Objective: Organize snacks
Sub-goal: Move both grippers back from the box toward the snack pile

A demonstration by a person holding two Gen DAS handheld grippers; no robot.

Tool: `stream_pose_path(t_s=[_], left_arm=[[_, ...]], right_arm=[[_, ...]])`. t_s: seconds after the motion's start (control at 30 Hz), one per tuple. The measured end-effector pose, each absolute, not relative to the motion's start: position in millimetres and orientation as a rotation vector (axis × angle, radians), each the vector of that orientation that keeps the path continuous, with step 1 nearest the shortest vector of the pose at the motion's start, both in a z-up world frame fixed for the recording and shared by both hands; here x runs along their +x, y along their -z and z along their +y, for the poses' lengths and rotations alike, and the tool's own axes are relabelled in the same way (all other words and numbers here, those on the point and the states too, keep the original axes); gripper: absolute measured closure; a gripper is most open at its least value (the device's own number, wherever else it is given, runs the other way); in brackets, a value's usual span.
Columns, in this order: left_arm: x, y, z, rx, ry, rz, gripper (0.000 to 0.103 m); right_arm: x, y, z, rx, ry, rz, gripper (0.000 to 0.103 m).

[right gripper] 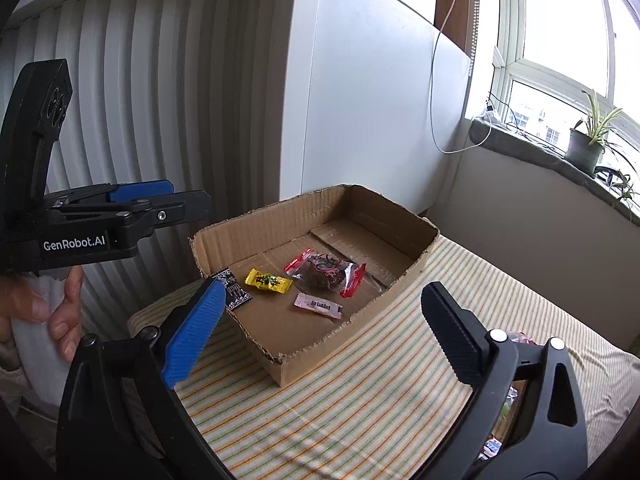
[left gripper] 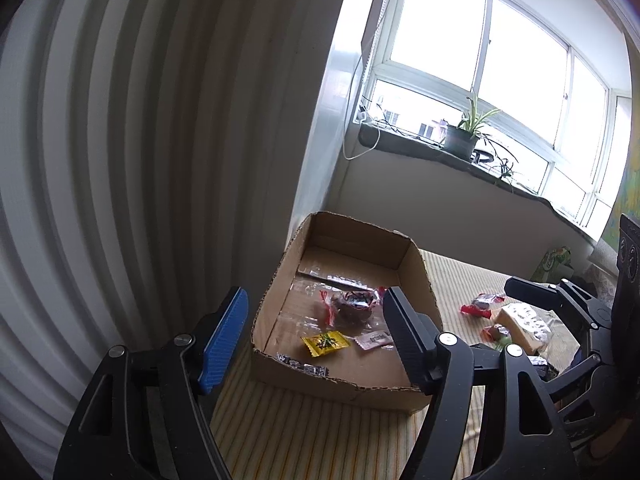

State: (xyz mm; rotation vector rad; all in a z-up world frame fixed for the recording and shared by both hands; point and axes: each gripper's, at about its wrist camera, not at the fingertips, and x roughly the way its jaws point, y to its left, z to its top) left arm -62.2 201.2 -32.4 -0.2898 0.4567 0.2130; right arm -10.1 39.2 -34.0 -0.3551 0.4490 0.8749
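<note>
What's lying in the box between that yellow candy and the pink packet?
Nothing: in the right wrist view, bare cardboard box floor separates the yellow candy from the pink packet.

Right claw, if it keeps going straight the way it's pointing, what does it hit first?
Probably the near corner of the cardboard box, which lies between the open right claw fingers; depth is hard to judge.

Home bedroom: striped bedding [right gripper: 360, 392], fluted wardrobe [right gripper: 160, 100], windowsill plant [right gripper: 586, 144].
</note>
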Motion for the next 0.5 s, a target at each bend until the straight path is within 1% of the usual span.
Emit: stream_pose_path(t_s=[0.17, 0.33, 0.5], left_arm=[[-58.7, 24.0, 176.2, -0.254, -0.203, 0.461, 0.027], [-45.7, 18.6, 133.9, -0.202, -0.146, 0.486, 0.027], [-23.6, 18.1, 76.2, -0.131, -0.046, 0.518, 0.027]], right_arm=[[-14.6, 36.8, 1.2, -0.320, -0.825, 0.446, 0.002], [-8.0, 44.2, -61.6, -0.250, -0.733, 0.463, 0.002], [0.6, 53.9, -144.6, -0.180, -0.580, 0.491, 0.001]])
